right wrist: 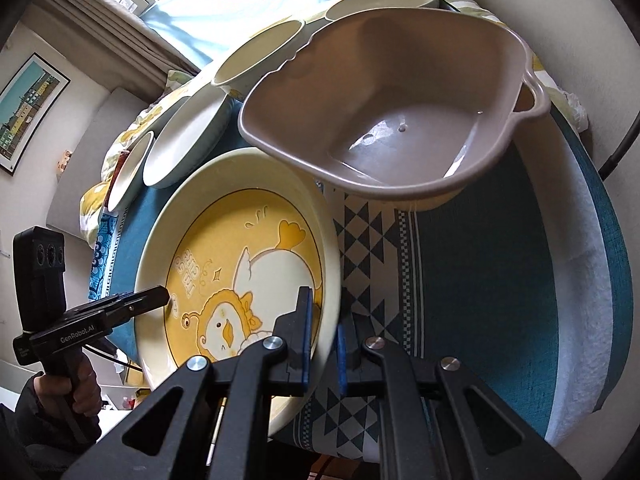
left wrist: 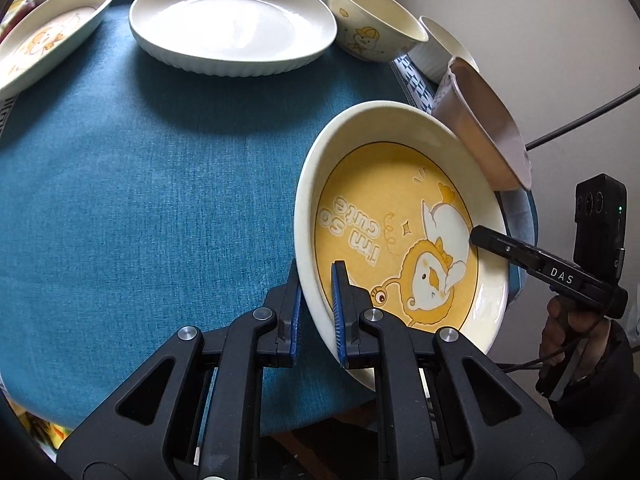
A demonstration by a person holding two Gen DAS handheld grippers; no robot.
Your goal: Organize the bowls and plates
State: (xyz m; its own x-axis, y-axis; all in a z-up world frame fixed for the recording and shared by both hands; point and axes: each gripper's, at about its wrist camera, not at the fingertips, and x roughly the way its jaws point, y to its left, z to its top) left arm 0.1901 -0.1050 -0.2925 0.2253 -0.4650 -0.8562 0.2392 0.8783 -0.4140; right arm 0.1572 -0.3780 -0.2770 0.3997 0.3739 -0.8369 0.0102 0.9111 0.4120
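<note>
Nearest you: L gripper (left wrist: 316,304) is clamped on the left rim of the yellow duck plate (left wrist: 400,232), one pad inside the wall, one outside. R gripper (right wrist: 323,328) is pinched the same way on the opposite rim. Two-point grip, probably because the dish is wide and deep; a single pinch would let it swing.

Plate position: tilted, held at the near edge of the table, partly over the teal cloth (left wrist: 140,200) and the patterned runner (right wrist: 360,232). Can't tell whether its low edge touches the cloth.

Just beyond: the taupe handled bowl (right wrist: 400,112) sits close behind the plate's far rim; contact unclear. Keep both wrists level w/ each other to avoid knocking it.

Further back: white oval dish (left wrist: 232,24) and a duck-print bowl (left wrist: 372,28) beside it, then a second duck plate (left wrist: 48,36) at far left. Likely stack target is that matching plate, judging by the print.
</note>
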